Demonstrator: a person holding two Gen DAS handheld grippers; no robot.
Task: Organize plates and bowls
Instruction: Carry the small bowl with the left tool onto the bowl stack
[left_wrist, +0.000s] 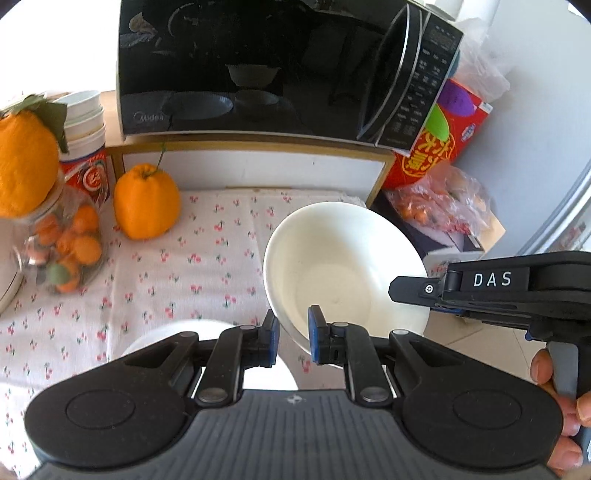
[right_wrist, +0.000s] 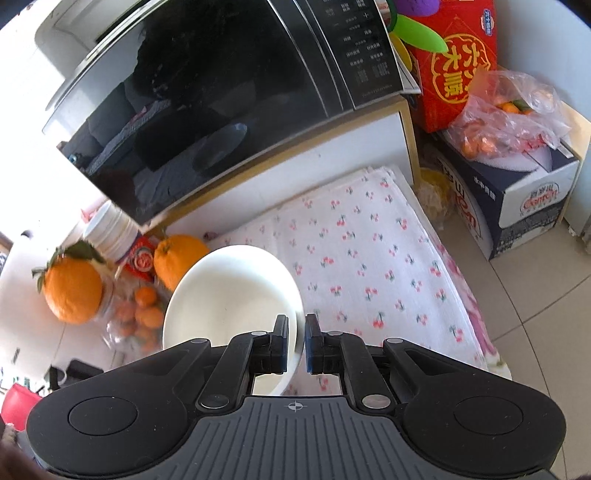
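- My right tool (right_wrist: 296, 341) is pinched down on the rim of a white bowl (right_wrist: 229, 295); in the right wrist view that bowl fills the lower centre of the frame, its near rim caught in the narrow gap between the two blue pads, and it looks lifted and tilted above the cherry-print cloth (right_wrist: 369, 258).
- In the left wrist view the same bowl (left_wrist: 343, 266) sits at centre right, with the right tool (left_wrist: 424, 290) reaching in from the right edge to its far rim; my left tool (left_wrist: 293, 339) straddles the near rim with its jaws partly open, and I cannot tell whether its pads actually bear on the rim.
- A second white dish (left_wrist: 177, 336) peeks out at the lower centre left of that view, mostly hidden behind the left tool; I judge it the likely place to nest the held bowl, though I cannot tell whether it is a bowl or a plate.
- I see no finished stack on the worktop, so I judge the task to be underway: one bowl in hand, not yet set down; stacking is still to do.
- The microwave (left_wrist: 258, 66) fills the upper frame; a large orange (left_wrist: 146, 206) sits at left.
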